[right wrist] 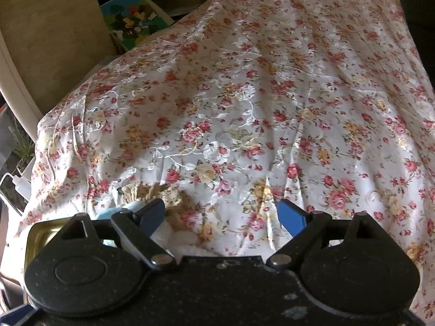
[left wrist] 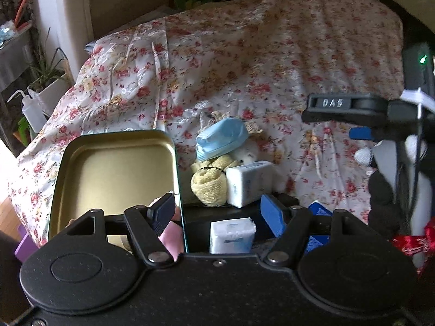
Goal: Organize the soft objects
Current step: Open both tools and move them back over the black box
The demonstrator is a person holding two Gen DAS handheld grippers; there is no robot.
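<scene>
Tin [left wrist: 89, 163] lies open on floral cloth w/ soft-toy pile [left wrist: 217, 160] just beside it; left gripper [left wrist: 217, 214] half apart, right gripper [right wrist: 223, 214] wide, both empty, so next prob grab a toy and load the tin.

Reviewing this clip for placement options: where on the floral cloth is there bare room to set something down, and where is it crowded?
Free: the wide stretch of floral cloth beyond the right gripper, up to the far edge. Crowded: the near corner by the open gold tin, where the blue cap, yellow rolled towel and white packet cluster ahead of the left gripper.
</scene>
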